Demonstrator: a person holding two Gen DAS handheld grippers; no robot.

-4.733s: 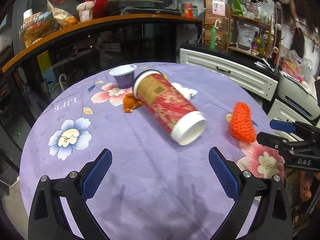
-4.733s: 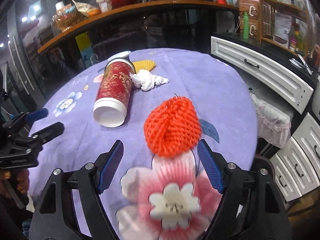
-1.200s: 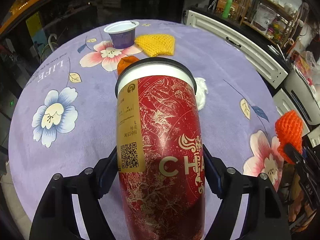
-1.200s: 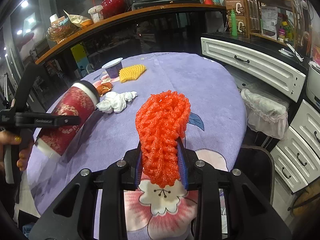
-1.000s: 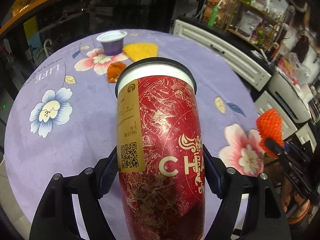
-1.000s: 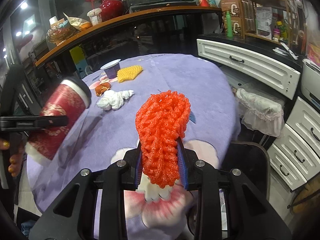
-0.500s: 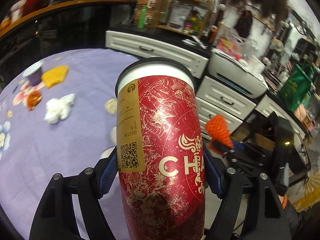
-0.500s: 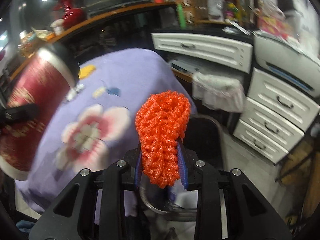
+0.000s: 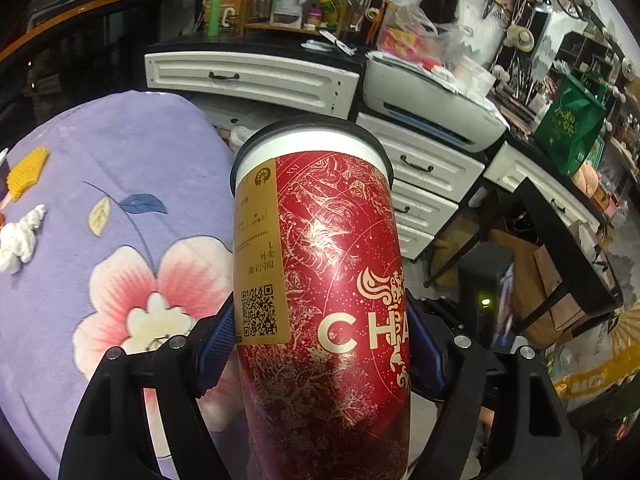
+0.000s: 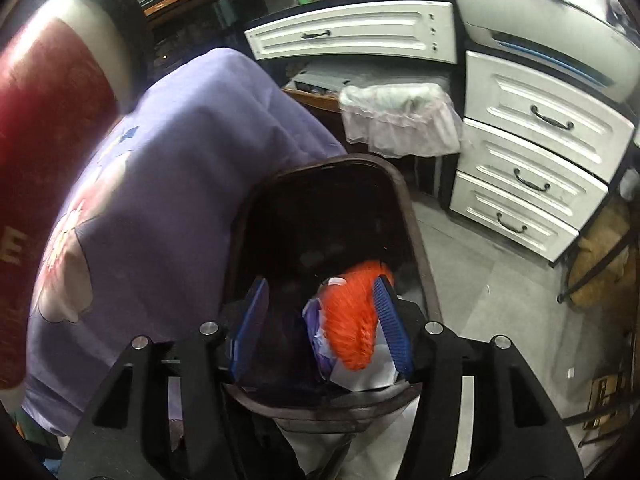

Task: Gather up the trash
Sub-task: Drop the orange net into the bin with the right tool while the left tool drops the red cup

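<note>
My left gripper [image 9: 320, 342] is shut on a tall red paper cup [image 9: 320, 280] with gold print and a black-rimmed top, held over the right edge of the purple flowered table [image 9: 120, 160]. The same cup [image 10: 48, 100] shows at the left of the right wrist view. My right gripper [image 10: 320, 320] hangs over a dark trash bin [image 10: 404, 200] beside the table, and its jaws are opening. The orange foam net [image 10: 352, 320] lies blurred between them, against the right pad only, over paper scraps in the bin.
A yellow foam net [image 9: 28, 168] and a white crumpled tissue [image 9: 20, 240] lie on the table's far left. White drawers [image 10: 532, 152], a printer [image 9: 432, 104] and a bag-lined white basket [image 10: 400, 116] stand behind the bin. A black metal frame [image 9: 560, 240] stands at right.
Both grippers swung right off the table toward the floor bin. The right jaws, shut on the orange net before, have spread, and the net is dropping loose. The left still grips the cup.
</note>
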